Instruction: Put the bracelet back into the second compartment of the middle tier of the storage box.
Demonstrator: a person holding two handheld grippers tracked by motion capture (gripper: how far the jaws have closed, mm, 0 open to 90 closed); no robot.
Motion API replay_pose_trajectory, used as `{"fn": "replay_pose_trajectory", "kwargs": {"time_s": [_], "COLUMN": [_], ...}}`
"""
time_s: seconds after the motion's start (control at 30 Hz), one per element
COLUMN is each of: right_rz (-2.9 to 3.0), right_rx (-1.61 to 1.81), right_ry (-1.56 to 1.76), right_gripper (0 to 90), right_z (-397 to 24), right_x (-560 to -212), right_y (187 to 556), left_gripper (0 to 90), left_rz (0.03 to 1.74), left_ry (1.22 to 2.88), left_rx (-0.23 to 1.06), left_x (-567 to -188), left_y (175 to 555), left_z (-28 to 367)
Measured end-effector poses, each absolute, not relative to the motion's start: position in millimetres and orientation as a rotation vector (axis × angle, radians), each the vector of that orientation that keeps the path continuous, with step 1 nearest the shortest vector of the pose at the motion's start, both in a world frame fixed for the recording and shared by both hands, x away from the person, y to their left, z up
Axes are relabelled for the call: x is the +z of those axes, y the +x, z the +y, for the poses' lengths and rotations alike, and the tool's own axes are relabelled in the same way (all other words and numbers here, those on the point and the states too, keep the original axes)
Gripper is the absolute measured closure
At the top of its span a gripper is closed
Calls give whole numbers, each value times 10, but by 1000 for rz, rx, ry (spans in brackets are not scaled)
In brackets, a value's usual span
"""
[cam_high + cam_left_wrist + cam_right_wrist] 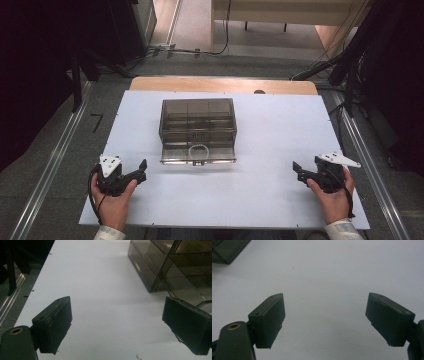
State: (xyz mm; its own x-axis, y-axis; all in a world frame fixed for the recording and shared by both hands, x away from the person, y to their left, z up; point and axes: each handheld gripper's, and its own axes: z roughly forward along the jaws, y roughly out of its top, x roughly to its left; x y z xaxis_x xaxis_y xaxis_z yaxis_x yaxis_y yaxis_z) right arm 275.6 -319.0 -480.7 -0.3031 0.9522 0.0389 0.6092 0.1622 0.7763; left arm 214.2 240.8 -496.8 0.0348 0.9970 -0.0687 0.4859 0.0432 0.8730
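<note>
A smoked, see-through drawer box (197,117) stands in the middle of the white table (270,135). Its bottom drawer (198,159) is pulled out toward me, and a pale ring-shaped item (197,149) lies inside. My left gripper (141,171) rests near the front left of the table, a short way left of the drawer, open and empty. In the left gripper view the gripper (117,312) has its jaws spread wide, with the box (170,262) at upper right. My right gripper (298,171) sits at the front right, open and empty. Bare table lies between the spread jaws of this gripper (324,305).
A wooden strip (222,84) borders the table's far edge. Metal rails (55,165) run along the floor on both sides, with cables and dark stands beyond. One corner of the box (224,250) shows at the top left of the right gripper view.
</note>
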Motion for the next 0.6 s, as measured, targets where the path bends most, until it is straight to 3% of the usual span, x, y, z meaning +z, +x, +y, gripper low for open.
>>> {"fn": "replay_pose_trajectory", "kwargs": {"time_s": [0.6], "right_rz": [1958], "right_rx": [929], "right_ry": [1553], "right_gripper": [148], "right_z": [-3444], "right_x": [-4836], "right_y": [2661], "left_gripper": [97], "left_rz": [1553], "left_ry": [1543], "left_rx": [841], "left_x": [-4963], "left_y": [2154], "left_z": [2402]}}
